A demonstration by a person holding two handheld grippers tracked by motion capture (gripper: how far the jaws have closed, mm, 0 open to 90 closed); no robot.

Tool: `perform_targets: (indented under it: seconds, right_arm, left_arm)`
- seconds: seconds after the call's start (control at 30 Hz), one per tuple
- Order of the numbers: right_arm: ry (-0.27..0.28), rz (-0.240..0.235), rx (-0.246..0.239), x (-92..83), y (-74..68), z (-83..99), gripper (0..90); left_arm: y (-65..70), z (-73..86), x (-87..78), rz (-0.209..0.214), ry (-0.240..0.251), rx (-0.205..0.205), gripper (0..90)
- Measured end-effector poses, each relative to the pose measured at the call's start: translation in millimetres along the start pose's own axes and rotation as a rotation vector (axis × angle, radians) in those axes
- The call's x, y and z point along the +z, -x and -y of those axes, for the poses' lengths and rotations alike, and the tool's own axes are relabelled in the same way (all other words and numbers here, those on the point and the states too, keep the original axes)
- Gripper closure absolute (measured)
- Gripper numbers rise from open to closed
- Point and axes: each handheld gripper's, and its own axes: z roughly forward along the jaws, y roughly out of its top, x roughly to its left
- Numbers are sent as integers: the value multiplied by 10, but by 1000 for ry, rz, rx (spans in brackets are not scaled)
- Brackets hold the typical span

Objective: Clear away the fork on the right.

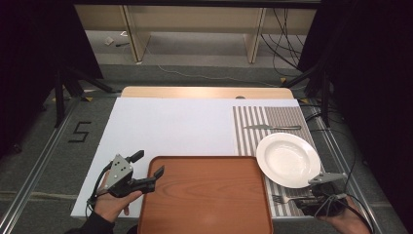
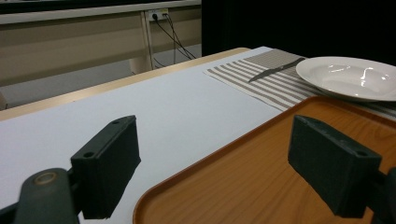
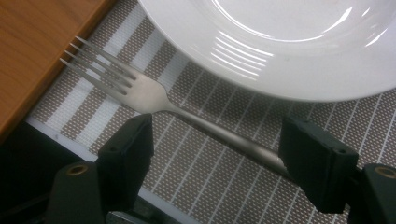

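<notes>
Dark curtains and a bare shelf frame sit behind my table, which is covered with a white sheet and a striped placemat at its right side. Low at the right of the high view lies the fork, flat on the placemat, its tines pointing toward the wooden tray and its handle running back between my right gripper. That gripper's jaws stand wide apart on either side of the handle, not yet touching it as far as I can tell, so nothing is held. Just above the fork sits the white plate, its edge close beside the tines. Further up on the placemat lies the knife, untouched. My left gripper hovers at the tray's left rim, jaws spread, one over the white sheet and one over the tray, holding nothing. I judge the work barely begun: the fork is only lined up, and the tray carries nothing.
</notes>
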Motion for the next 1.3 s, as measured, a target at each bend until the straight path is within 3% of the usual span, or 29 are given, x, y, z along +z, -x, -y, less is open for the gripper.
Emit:
perform_targets:
  seconds: [0.23, 0.3, 0.73, 1.1, 1.3]
  right_arm:
    - [-28, 4, 0, 72, 34, -15, 275]
    - [-50, 11, -20, 101, 46, -32, 276]
    - [-132, -14, -44, 177, 103, -119, 302]
    - [-187, -55, -75, 214, 164, -164, 364]
    - [-225, -52, -82, 205, 159, -193, 424]
  left_arm:
    - [0, 1, 5, 2, -2, 2, 162]
    - [0, 0, 7, 2, 0, 1, 162]
    - [6, 5, 16, 4, -4, 1, 163]
    - [18, 9, 29, 8, -10, 7, 165]
    - [18, 9, 27, 6, -9, 6, 165]
